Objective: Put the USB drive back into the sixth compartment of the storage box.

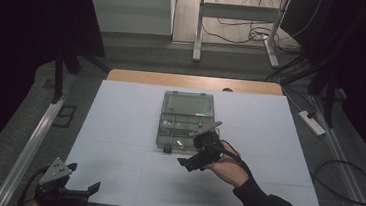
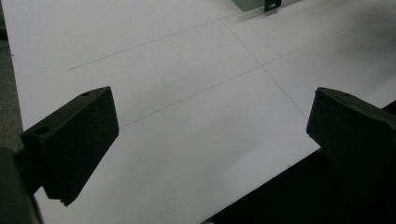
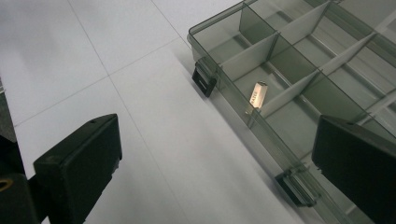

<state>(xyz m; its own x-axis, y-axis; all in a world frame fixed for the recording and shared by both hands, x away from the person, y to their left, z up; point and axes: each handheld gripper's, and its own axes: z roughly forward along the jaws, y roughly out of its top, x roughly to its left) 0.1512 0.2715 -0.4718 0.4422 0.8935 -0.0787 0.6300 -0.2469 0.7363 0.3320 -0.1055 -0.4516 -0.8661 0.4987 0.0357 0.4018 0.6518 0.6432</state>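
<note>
organizer box [image 1: 186,119]: showing smoky grey, see-through
box latches [image 3: 204,80]: looking black
metal stick [image 3: 256,97]: shining silver
bench [image 1: 118,127]: appearing white, crossed by thin grey lines
right gripper [image 3: 224,154]: showing matte black

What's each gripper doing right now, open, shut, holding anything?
Left gripper: open, holding nothing.
Right gripper: open, holding nothing, beside the clear compartment box.

One clear compartment box [image 1: 186,121], one small metal piece [image 3: 256,98], two grippers.

The right gripper [image 1: 186,162] hovers mid-table, jaws wide apart and empty; the left gripper [image 1: 81,187] rests at the near edge, jaws spread.
</note>
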